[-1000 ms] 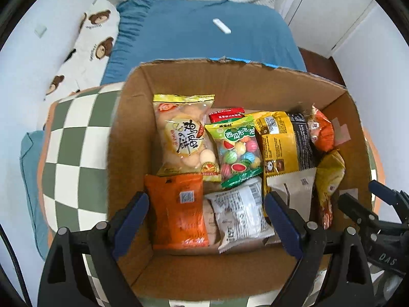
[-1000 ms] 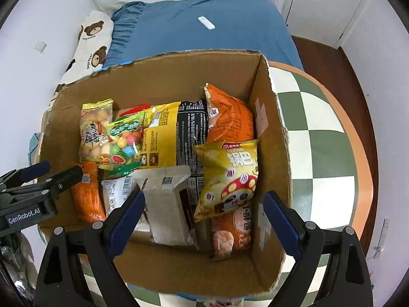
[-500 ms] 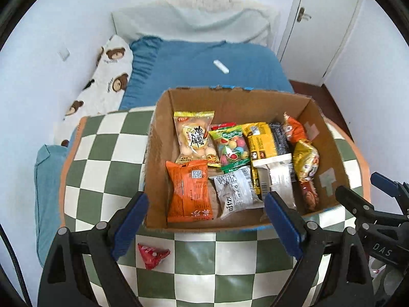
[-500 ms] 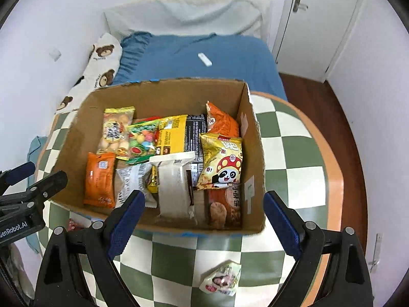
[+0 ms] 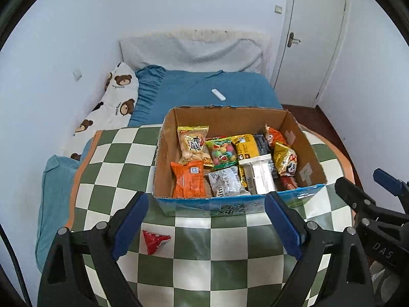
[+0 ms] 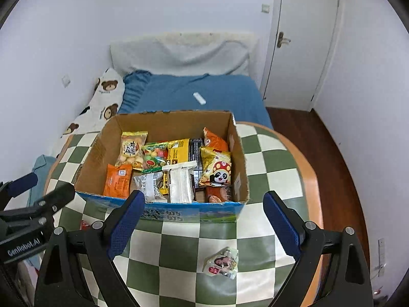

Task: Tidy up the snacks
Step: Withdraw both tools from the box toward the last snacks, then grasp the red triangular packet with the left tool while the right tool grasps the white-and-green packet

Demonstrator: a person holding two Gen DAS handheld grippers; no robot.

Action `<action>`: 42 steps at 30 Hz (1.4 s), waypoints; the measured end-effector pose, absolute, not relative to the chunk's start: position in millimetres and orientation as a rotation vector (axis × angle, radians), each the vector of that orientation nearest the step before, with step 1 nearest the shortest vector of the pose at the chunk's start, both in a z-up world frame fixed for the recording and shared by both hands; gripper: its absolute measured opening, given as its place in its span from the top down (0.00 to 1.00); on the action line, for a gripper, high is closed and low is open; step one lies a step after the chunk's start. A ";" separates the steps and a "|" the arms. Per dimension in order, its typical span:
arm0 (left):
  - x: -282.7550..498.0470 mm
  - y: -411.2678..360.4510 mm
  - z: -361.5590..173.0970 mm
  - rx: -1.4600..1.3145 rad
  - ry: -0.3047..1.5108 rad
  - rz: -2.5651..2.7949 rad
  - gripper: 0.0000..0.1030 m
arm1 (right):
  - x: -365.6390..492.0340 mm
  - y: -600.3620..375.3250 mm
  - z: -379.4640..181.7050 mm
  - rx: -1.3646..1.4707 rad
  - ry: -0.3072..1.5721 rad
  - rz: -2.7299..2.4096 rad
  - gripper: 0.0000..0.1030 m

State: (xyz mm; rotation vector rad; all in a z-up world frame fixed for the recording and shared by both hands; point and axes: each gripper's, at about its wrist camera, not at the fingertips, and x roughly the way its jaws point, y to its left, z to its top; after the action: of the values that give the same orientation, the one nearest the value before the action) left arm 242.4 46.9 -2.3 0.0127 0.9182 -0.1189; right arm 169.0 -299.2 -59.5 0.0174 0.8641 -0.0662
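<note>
Left wrist view: the left claw (image 5: 205, 221) hangs wide apart and empty above the checkered bench (image 5: 107, 168), just in front of the cardboard box (image 5: 230, 204) packed with snacks. A red triangular packet (image 5: 154, 240) lies on the bench in front of the box.

Right wrist view: the right claw (image 6: 202, 220) is also spread and empty. A pale wrapped snack (image 6: 222, 262) lies on the bench in front of the box.

Both wrist views are being aimed from above the table's (image 5: 204, 268) near edge, sharing the snack box (image 5: 230, 206) (image 6: 163, 209) at moderate range.
</note>
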 end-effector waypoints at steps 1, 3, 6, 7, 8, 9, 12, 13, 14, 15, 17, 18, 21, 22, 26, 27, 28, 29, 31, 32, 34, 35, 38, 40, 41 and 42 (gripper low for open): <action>239.0 46.6 -0.4 0.010 0.910 -0.121 0.10 | 164.0 -298.9 -57.6 0.021 0.856 -0.065 0.07; 234.0 46.3 2.8 0.004 0.899 -0.123 0.10 | 157.7 -299.0 -56.2 0.029 0.850 -0.063 0.07; 233.0 48.4 2.3 -0.013 0.901 -0.120 0.09 | 150.2 -301.8 -58.9 0.072 0.863 -0.049 0.07; 234.6 50.4 -1.2 -0.021 0.911 -0.113 0.05 | 149.6 -304.1 -61.2 0.087 0.869 -0.044 0.07; 235.9 52.5 -5.1 -0.027 0.923 -0.110 0.02 | 149.7 -309.5 -67.1 0.121 0.887 -0.037 0.07; 239.1 56.2 -12.8 -0.038 0.948 -0.102 0.02 | 151.0 -314.1 -72.6 0.148 0.904 -0.033 0.07; 248.2 70.5 -46.2 -0.075 1.049 -0.070 0.01 | 158.9 -334.3 -104.6 0.241 0.992 -0.038 0.07; 250.0 75.3 -56.5 -0.080 1.071 -0.060 0.01 | 162.0 -341.0 -118.0 0.263 1.028 -0.050 0.07; 252.9 82.3 -72.3 -0.093 1.112 -0.046 0.01 | 165.2 -346.7 -131.3 0.281 1.062 -0.060 0.07; 254.6 88.2 -85.4 -0.104 1.144 -0.033 0.01 | 169.0 -352.7 -149.9 0.300 1.113 -0.063 0.07; 256.0 98.0 -107.1 -0.119 1.188 -0.004 0.02 | 173.1 -363.1 -181.6 0.349 1.186 -0.080 0.07; 257.0 105.4 -120.7 -0.133 1.224 0.013 0.02 | 175.2 -368.1 -197.8 0.376 1.225 -0.091 0.07; 257.1 121.8 -146.6 -0.163 1.286 0.053 0.02 | 180.2 -377.3 -237.4 0.421 1.300 -0.128 0.07; 257.1 126.3 -152.6 -0.170 1.298 0.062 0.02 | 181.0 -377.6 -246.0 0.419 1.310 -0.132 0.07; 257.3 144.5 -173.2 -0.192 1.346 0.104 0.02 | 188.2 -367.8 -277.1 0.353 1.345 -0.150 0.45; 258.3 148.3 -178.4 -0.190 1.359 0.118 0.02 | 188.1 -361.9 -280.7 0.328 1.338 -0.142 0.52; 259.9 150.3 -183.4 -0.182 1.372 0.126 0.02 | 187.4 -354.4 -282.5 0.295 1.324 -0.129 0.52; 262.1 152.1 -189.1 -0.174 1.393 0.126 0.02 | 185.5 -346.8 -282.9 0.260 1.315 -0.120 0.53; 265.6 156.2 -199.3 -0.172 1.425 0.124 0.02 | 181.4 -330.6 -283.7 0.212 1.308 -0.081 0.53; 268.3 157.5 -204.5 -0.167 1.437 0.125 0.02 | 179.8 -325.3 -283.9 0.202 1.309 -0.070 0.53; 275.4 159.7 -214.4 -0.161 1.462 0.124 0.02 | 175.4 -311.6 -286.1 0.174 1.311 -0.039 0.53; 279.4 159.9 -218.0 -0.151 1.464 0.122 0.02 | 173.4 -305.7 -287.1 0.162 1.313 -0.027 0.53; 290.7 152.2 -226.2 -0.079 1.471 0.081 0.02 | 169.8 -293.9 -292.0 0.143 1.322 -0.002 0.53; 295.0 146.0 -229.7 -0.042 1.467 0.050 0.09 | 169.6 -290.0 -292.8 0.135 1.324 -0.001 0.53; 295.8 142.8 -231.9 -0.028 1.469 0.031 0.28 | 169.4 -288.9 -293.7 0.130 1.326 0.000 0.53; 296.3 140.8 -235.4 -0.024 1.481 0.022 0.42 | 169.3 -288.1 -294.6 0.132 1.327 0.001 0.53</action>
State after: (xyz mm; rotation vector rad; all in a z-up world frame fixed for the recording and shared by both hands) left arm 296.3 140.8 -235.4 -0.0238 1.4807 0.0216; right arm 169.3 -288.1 -294.6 0.1321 1.3274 0.0010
